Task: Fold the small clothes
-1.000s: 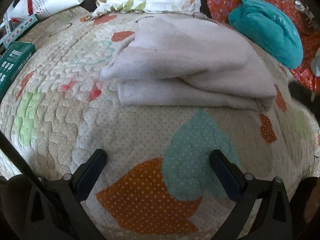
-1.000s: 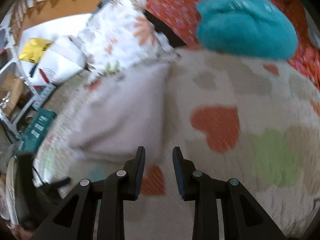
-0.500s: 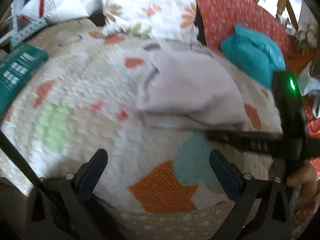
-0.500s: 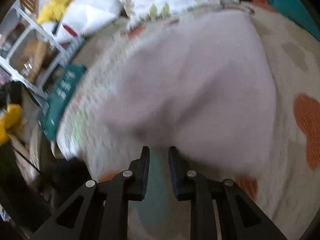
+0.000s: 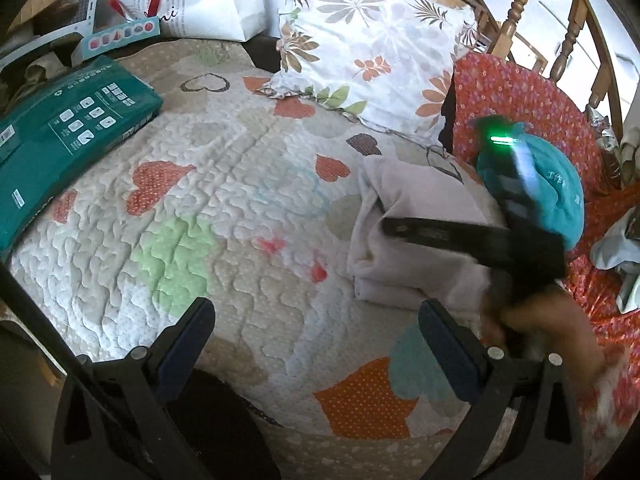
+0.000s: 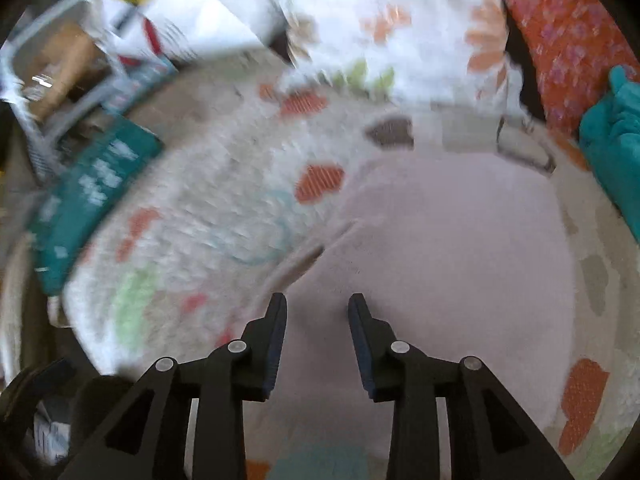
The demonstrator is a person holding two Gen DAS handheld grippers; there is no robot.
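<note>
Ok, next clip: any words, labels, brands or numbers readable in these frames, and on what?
White paper bag: grey script ending in "ni"; ring of print above it too small to read.
Green box: white icons, text lines and a barcode label, too small to read.
Teal garment: pale lettering, partly hidden by the right gripper, not readable.
Right wrist view: motion-blurred, nothing readable.

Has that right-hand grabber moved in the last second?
Yes. The right gripper has swung in over the folded pale garment, away from the teal bundle; its fingers now sit slightly parted above the cloth.
</note>
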